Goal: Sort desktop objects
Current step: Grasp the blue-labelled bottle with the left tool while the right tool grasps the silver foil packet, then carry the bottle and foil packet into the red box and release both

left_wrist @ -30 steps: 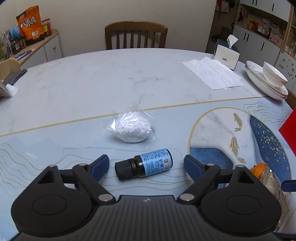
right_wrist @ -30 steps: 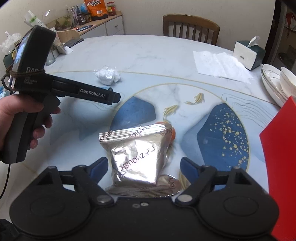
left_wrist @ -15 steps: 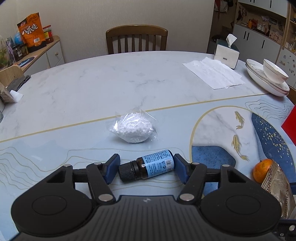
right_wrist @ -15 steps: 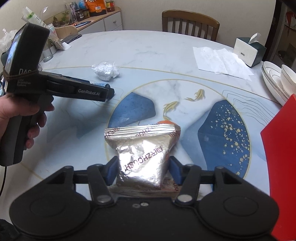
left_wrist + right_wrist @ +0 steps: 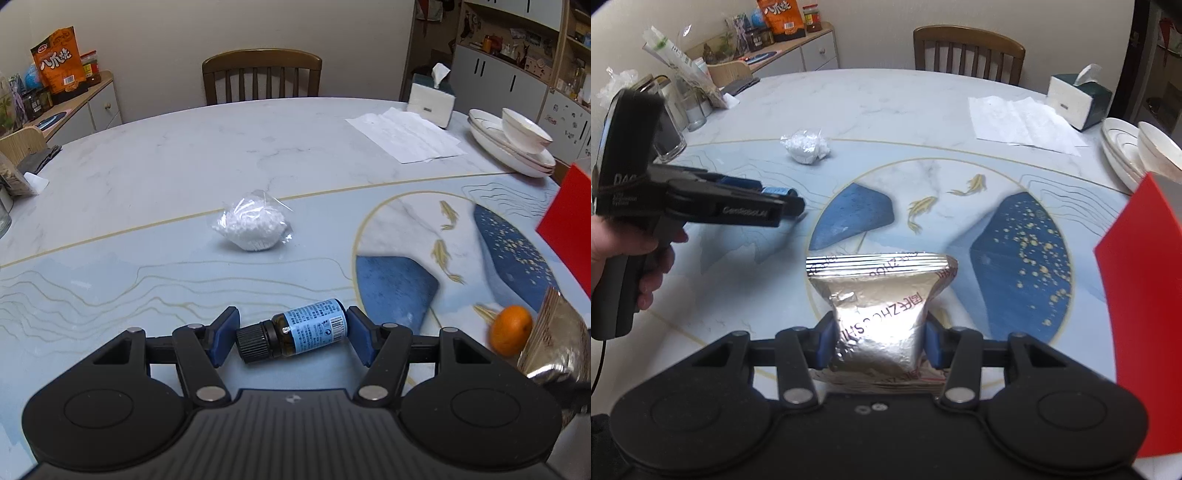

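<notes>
Orange fruit (image 5: pixel 510 335) in left view only

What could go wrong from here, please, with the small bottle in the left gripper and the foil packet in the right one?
The small bottle is pinched end to end, cap against one pad and base against the other, in the left gripper; round and smooth, it may pivot or pop out.

The right gripper is closing on the foil packet, already creased at its waist; squeezing further could crush its contents.

The orange touching the packet may roll away.
</notes>
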The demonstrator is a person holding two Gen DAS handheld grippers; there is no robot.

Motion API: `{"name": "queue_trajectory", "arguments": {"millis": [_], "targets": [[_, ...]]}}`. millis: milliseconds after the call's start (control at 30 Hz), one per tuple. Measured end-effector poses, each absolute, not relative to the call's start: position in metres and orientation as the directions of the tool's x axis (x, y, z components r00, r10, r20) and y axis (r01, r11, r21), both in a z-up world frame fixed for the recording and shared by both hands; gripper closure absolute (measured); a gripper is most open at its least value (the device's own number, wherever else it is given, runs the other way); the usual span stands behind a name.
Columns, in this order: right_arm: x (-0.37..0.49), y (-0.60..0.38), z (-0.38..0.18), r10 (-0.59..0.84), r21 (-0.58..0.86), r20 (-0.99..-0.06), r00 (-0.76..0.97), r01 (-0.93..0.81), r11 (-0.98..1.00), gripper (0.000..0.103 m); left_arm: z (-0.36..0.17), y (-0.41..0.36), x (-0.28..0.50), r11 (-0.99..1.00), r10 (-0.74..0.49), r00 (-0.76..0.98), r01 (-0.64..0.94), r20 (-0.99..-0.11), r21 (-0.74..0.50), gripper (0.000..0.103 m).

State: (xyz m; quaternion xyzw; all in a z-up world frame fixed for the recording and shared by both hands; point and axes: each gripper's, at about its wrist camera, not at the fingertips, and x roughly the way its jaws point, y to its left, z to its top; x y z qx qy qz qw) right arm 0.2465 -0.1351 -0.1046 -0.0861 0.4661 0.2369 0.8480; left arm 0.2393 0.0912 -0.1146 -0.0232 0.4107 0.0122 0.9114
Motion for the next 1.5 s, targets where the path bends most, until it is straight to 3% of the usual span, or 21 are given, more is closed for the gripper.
{"name": "queue_trajectory", "arguments": {"millis": [800,1500], "targets": [[0.208,-0.221,-0.036,0.294,0.083,-0.745,0.599,-0.354,0.932,0.057,-0.049,0.019,0.173,0.990,-0.129,0.716,0.133,-0.686,-0.047,0.041],[0.212,-0.347,-0.004,0.253,0.070,-0.706,0.662,-0.290,0.955,0.057,-0.009,-0.125,0.198,0.957,-0.235,0.737,0.291,-0.634,-0.016,0.041]]}}
